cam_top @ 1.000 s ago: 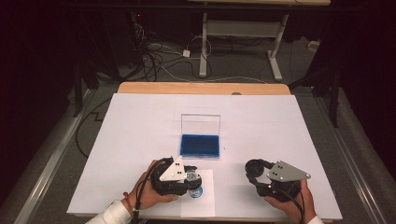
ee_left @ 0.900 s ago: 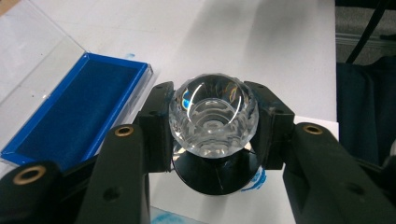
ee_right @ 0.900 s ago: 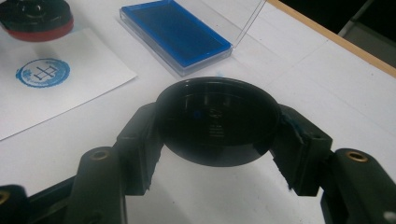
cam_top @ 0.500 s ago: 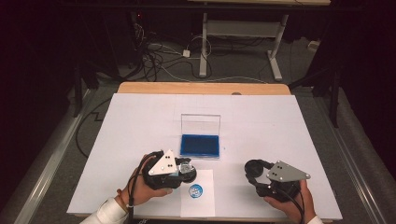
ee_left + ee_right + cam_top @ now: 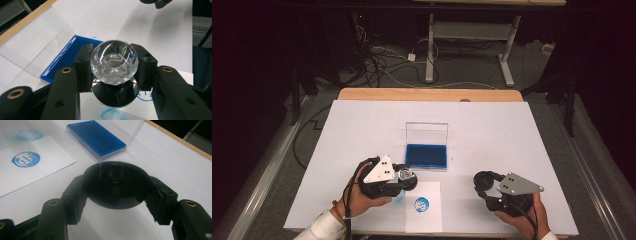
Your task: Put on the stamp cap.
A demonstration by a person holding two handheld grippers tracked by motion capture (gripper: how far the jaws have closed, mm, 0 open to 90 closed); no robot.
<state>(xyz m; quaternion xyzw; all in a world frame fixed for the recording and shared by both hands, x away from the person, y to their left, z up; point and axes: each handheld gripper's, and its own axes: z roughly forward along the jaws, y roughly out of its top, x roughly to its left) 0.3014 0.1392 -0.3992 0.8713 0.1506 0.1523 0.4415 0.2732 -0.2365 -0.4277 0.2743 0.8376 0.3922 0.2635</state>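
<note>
My left gripper [image 5: 114, 71] is shut on a stamp [image 5: 114, 62] with a clear faceted knob and a black base, held just above the table. In the high view the left gripper [image 5: 406, 178] hangs off the upper left corner of a white paper sheet [image 5: 432, 222]. The sheet bears a round blue stamp print [image 5: 421, 204]. My right gripper [image 5: 117, 192] is shut on a round black cap [image 5: 116, 183], and it sits low at the front right [image 5: 486, 184]. A blue ink pad [image 5: 427, 155] lies in its case with the clear lid [image 5: 427, 132] standing up.
The white table top [image 5: 512, 130] has a wooden far edge [image 5: 427, 94]. A faint blue smudge [image 5: 29, 134] marks the table beside the paper [image 5: 37, 173]. Cables and desk legs lie on the dark floor beyond.
My left gripper has moved left and slightly up with the stamp, off the paper, uncovering the blue print. The right gripper has stayed put.
</note>
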